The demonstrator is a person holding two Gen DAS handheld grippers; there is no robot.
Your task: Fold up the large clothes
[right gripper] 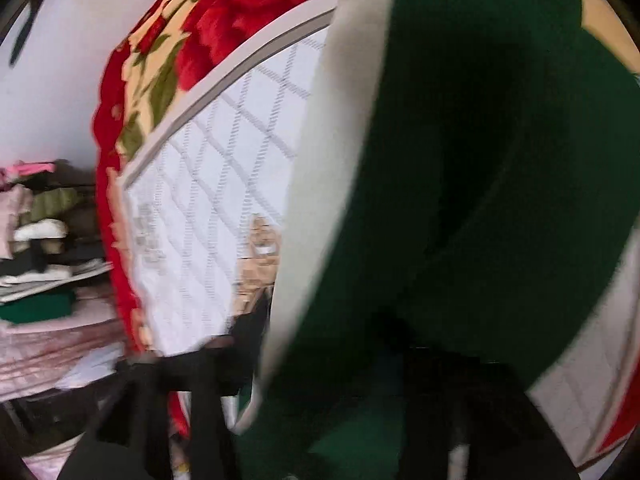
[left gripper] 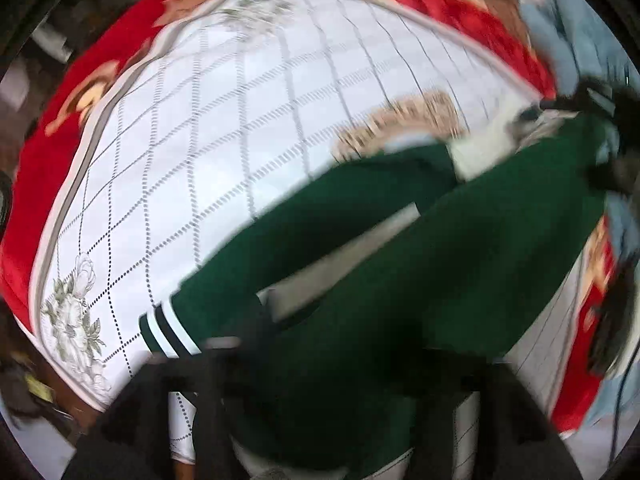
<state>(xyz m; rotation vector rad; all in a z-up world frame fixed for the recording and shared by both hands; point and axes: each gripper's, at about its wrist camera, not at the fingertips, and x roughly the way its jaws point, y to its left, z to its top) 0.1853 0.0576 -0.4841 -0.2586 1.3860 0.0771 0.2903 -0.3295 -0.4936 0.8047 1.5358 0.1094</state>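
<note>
Green garment spread across a quilted bed, both grippers above it with their jaws apart.

The green garment, with a pale grey inner band and a white-and-dark striped cuff, lies diagonally over the white quilted bed cover. No brand, label or writing can be read; motion blur smears every surface. The left gripper points down at the cloth, its dark fingers spread wide, the garment passing beneath them without being pinched. In the right wrist view the right gripper is likewise parted, green cloth filling the gap and the fingers not pressing on it. The cover's grey piped edge meets a red floral blanket. Bare quilt lies open left of the garment. Beyond the bed edge stand shelves of folded clothes.
</note>
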